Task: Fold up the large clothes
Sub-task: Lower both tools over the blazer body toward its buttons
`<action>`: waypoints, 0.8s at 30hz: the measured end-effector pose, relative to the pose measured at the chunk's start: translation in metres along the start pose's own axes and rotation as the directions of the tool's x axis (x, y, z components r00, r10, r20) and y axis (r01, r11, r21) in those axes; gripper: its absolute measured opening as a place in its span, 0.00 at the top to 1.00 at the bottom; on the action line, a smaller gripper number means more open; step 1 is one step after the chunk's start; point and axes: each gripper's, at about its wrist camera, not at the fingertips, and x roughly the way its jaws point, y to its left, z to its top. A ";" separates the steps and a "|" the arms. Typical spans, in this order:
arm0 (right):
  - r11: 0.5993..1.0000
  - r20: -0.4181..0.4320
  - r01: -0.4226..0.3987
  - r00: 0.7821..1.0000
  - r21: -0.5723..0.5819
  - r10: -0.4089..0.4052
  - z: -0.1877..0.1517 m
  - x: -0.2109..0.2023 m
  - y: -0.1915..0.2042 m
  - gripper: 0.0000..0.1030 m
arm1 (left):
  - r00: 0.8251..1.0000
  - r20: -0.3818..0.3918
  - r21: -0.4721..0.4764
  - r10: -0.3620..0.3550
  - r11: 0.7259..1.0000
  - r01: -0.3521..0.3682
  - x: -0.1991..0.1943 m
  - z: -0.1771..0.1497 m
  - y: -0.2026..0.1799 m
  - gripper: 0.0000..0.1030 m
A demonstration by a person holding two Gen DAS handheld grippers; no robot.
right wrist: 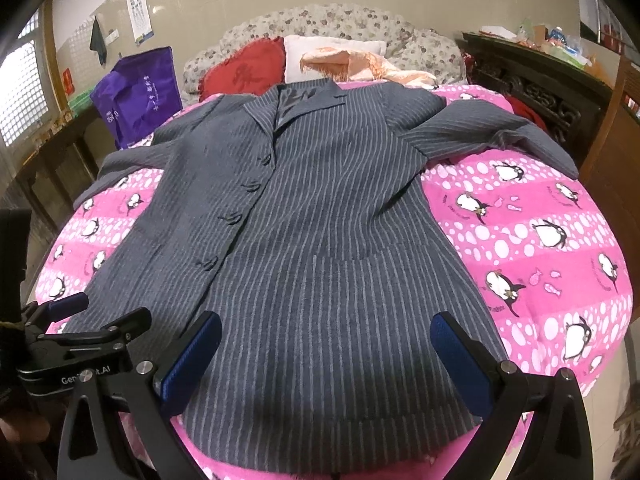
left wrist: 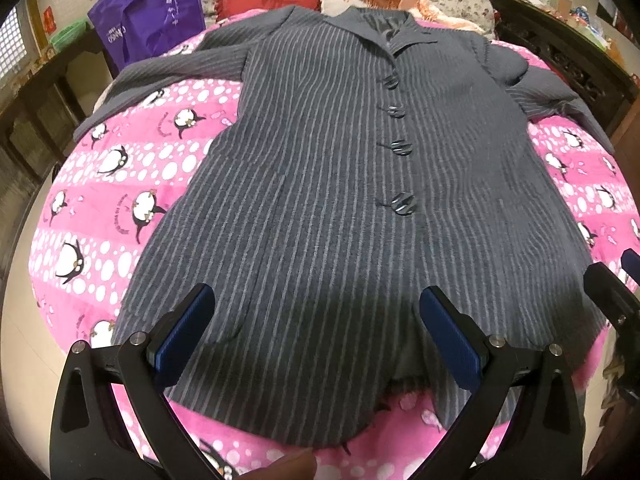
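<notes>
A dark grey pinstriped coat lies flat and buttoned on a pink penguin-print blanket, collar away from me, both sleeves spread to the sides. My left gripper hovers open over the coat's hem, slightly left of the button line. My right gripper is open above the hem on the coat's right half. Nothing is held between either pair of blue pads. The left gripper's body shows at the right wrist view's lower left; the right gripper's edge shows at the left wrist view's right.
A red cushion, a white pillow and a peach cloth lie at the bed's head. A purple bag stands at the left. Dark carved wooden furniture runs along the right side.
</notes>
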 end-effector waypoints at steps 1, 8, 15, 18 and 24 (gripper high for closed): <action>1.000 -0.004 0.000 1.000 0.002 0.000 0.002 0.004 -0.001 0.00 | 1.000 -0.005 0.001 0.003 1.000 -0.003 0.003 0.002 0.001 0.00; 1.000 -0.043 -0.004 0.999 -0.005 0.004 0.011 0.033 -0.001 0.00 | 1.000 -0.026 0.005 0.014 1.000 -0.014 0.027 0.017 0.006 0.00; 0.999 -0.003 -0.008 1.000 -0.046 0.008 0.054 0.075 0.005 0.00 | 0.998 0.038 0.032 0.055 0.998 -0.056 0.075 0.073 0.027 0.00; 0.999 -0.007 0.010 1.000 -0.047 -0.010 0.072 0.116 0.004 0.00 | 0.997 0.050 0.064 0.066 0.996 -0.069 0.107 0.090 0.031 0.00; 1.000 -0.075 0.000 0.997 0.017 0.001 0.065 0.176 -0.011 0.00 | 0.992 0.118 -0.014 -0.036 0.999 0.038 0.116 0.090 0.047 0.00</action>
